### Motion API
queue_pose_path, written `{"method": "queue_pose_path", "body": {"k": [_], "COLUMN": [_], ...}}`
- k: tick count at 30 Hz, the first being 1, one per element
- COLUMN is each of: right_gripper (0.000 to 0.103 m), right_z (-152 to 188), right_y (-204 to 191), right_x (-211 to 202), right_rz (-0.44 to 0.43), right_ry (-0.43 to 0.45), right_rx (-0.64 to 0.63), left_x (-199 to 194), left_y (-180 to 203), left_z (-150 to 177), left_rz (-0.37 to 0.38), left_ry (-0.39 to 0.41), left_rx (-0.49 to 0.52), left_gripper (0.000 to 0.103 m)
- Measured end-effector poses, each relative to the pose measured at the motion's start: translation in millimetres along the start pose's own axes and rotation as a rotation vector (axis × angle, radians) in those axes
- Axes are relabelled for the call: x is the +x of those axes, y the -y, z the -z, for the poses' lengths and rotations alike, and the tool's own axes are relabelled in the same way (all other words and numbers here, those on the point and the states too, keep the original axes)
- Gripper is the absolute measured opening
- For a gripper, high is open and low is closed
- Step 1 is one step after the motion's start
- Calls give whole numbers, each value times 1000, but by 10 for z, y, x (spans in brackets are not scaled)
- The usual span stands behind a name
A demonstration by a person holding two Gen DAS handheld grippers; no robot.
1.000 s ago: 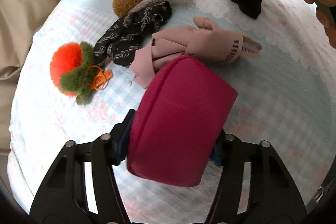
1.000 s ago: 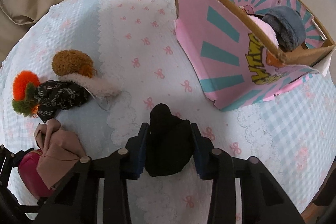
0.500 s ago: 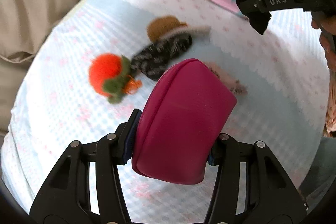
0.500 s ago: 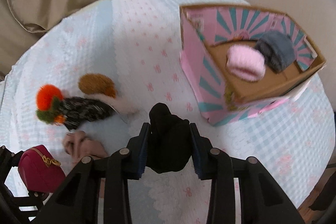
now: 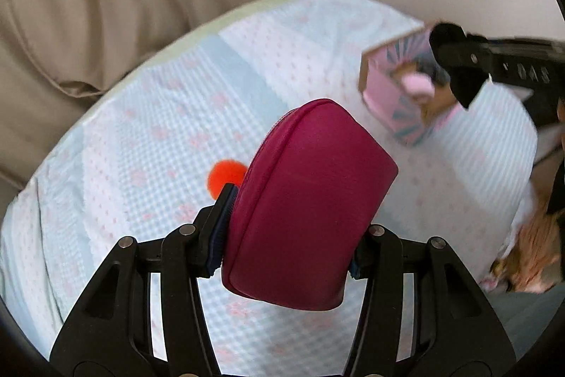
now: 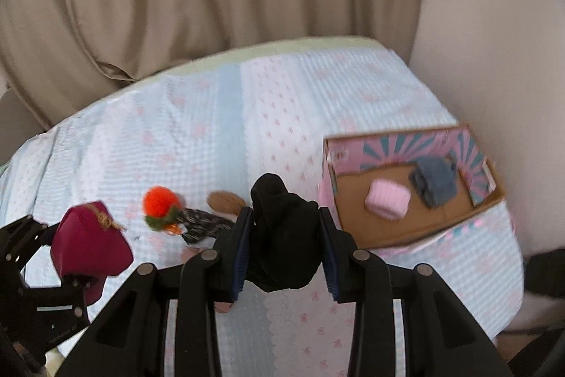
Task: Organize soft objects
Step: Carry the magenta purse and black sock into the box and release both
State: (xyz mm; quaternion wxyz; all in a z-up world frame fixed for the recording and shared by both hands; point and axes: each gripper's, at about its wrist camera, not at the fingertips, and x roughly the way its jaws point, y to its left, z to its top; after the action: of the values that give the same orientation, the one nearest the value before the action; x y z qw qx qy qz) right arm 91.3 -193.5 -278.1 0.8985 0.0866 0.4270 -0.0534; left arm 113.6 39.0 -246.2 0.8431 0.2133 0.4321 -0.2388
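My left gripper [image 5: 287, 246] is shut on a magenta pouch [image 5: 310, 200], held well above the table; the pouch [image 6: 91, 242] also appears at the left of the right wrist view. My right gripper [image 6: 285, 257] is shut on a black soft cloth [image 6: 282, 235], also high up. To the right below stands an open pink-and-teal box [image 6: 388, 143] holding a pink fluffy piece [image 6: 387, 202] and a grey-blue one [image 6: 434, 182]. On the cloth lie an orange-and-green pompom [image 6: 160, 200], a black patterned scarf [image 6: 201, 221] and a brown fuzzy item [image 6: 224, 200], partly hidden by the fingers.
A light blue and pink patterned cloth [image 6: 247, 112] covers the table. Beige curtains [image 6: 176, 6] hang behind it and a plain wall [image 6: 476, 41] rises at the right. A blurred part of the person [image 5: 533, 257] shows at the right edge of the left wrist view.
Both grippers have risen high above the table with the pouch and the black cloth still held. The table and the box look smaller, and the box's inside has come into view.
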Motion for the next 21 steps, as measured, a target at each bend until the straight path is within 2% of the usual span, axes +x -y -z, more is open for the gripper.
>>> {"method": "queue_pose_path", "body": {"k": [10,15,21], "right_gripper": [33,33,33], "right_z": [-327,-418,-536], "right_y": [222,466,950], "right_x": [-761,-903,-945], "right_rz": [-59,-84,-87], "right_ry": [91,123,137], "right_rx": [-90,-99,-87], "left_x": [-615,-715,-664], "left_y": [295,545,936], "left_z": [-611,-850,-1145], "left_rz": [-22,-28,-18], "left_ry": [115,138,152], "left_rx": [-169,-215,-255], "left_gripper": [48,48,48]}}
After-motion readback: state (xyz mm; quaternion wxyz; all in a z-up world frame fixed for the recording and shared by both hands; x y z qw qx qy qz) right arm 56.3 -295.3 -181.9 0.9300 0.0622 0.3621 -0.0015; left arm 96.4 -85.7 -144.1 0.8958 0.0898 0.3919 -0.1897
